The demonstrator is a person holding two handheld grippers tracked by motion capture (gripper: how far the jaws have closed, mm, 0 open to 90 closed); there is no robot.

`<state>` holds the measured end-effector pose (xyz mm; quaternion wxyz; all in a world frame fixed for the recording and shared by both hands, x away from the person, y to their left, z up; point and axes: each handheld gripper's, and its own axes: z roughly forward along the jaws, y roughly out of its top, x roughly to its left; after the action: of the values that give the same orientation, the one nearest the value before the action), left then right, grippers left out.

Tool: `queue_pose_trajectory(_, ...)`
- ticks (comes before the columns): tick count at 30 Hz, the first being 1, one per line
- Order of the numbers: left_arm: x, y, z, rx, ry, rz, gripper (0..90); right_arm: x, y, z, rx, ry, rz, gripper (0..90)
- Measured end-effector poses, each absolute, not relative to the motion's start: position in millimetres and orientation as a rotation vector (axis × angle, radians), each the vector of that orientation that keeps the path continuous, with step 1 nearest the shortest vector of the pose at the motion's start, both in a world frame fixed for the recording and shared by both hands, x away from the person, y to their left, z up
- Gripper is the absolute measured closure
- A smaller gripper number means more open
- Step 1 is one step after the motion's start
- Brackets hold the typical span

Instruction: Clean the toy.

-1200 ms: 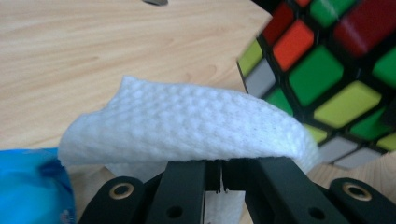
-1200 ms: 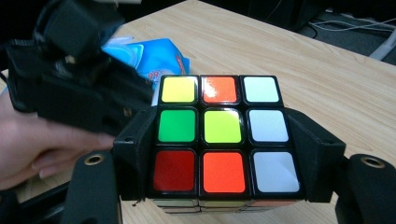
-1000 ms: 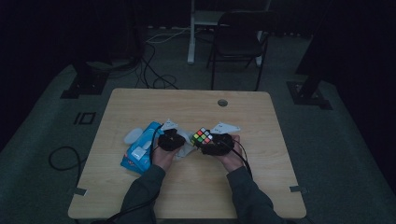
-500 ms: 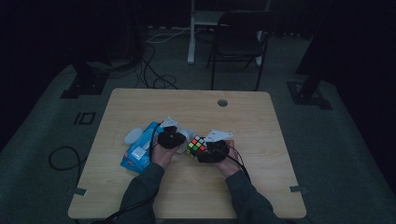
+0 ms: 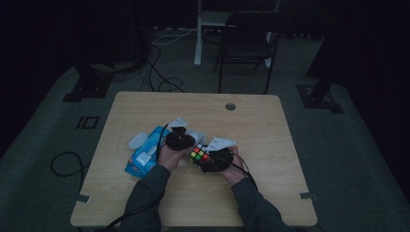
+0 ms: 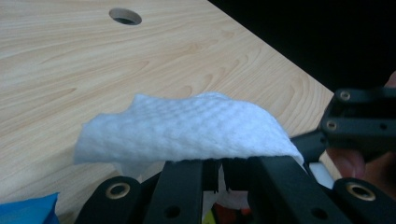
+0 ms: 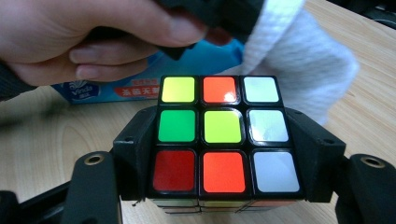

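Right gripper view: the right gripper [image 7: 224,154] clamps the puzzle cube [image 7: 223,133]; at one o'clock, the white wipe [image 7: 299,65], pinched by the left gripper [image 6: 219,172], could slip during hard rubbing.

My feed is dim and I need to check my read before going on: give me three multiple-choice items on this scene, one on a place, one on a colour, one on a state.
1. Where is the blue tissue pack?
A. left of the left gripper, on the table
B. on the chair
C. right of the cube

2. What colour is the centre tile of the puzzle cube face that faces the right gripper's camera?
A. blue
B. yellow-green
C. white

3. What is the right gripper doing?
A. standing open over the table
B. shut on the white wipe
C. shut on the cube

Answers: 1 A, the high view shows the pack lying left of that hand. 2 B, the middle tile is yellow-green. 3 C, both jaws press the cube's sides.
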<state>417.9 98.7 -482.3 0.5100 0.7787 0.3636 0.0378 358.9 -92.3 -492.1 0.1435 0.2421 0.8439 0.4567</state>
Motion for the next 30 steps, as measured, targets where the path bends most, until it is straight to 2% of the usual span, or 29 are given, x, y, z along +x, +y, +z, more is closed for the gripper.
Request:
queue_pose_trajectory(12,415,93,-477,1.854,0.838,0.053,86.3,357,-83,-497,0.652,2.463,1.307,33.8)
queue_pose_trajectory(30,420,97,-489,1.877,0.891,0.032,85.7,353,-83,-491,0.599,2.45,1.289,33.8)
